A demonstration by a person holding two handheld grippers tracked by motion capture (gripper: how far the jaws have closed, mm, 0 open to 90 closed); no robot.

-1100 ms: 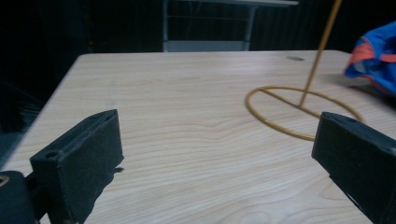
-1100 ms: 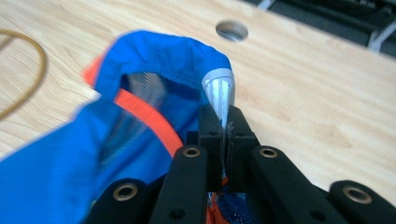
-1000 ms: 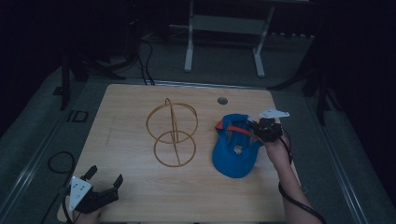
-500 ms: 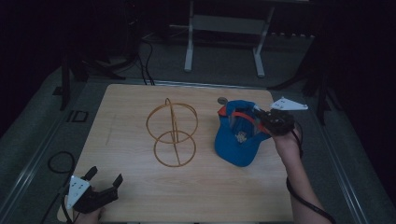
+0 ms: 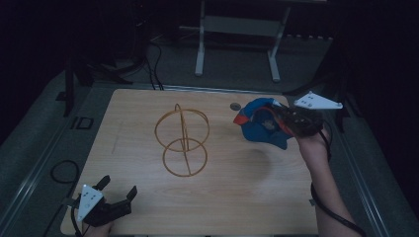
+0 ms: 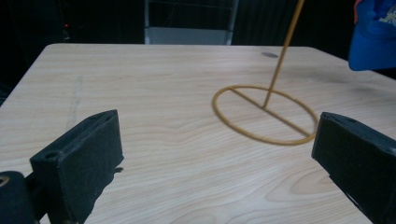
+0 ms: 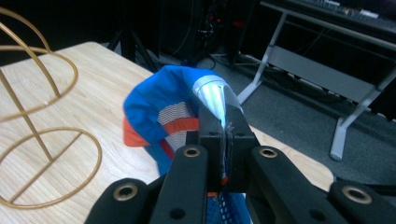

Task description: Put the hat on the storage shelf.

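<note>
up top we see the right gripper holding a blue cap off the table, its own view shows jaws pinching the cap's edge, left gripper spread wide, gold wire stand between

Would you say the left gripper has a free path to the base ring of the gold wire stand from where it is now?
Probably yes. The left gripper sits open near the table's front corner, and bare wood lies between it and the gold wire stand. The cap hangs off to the side in the right gripper.
</note>
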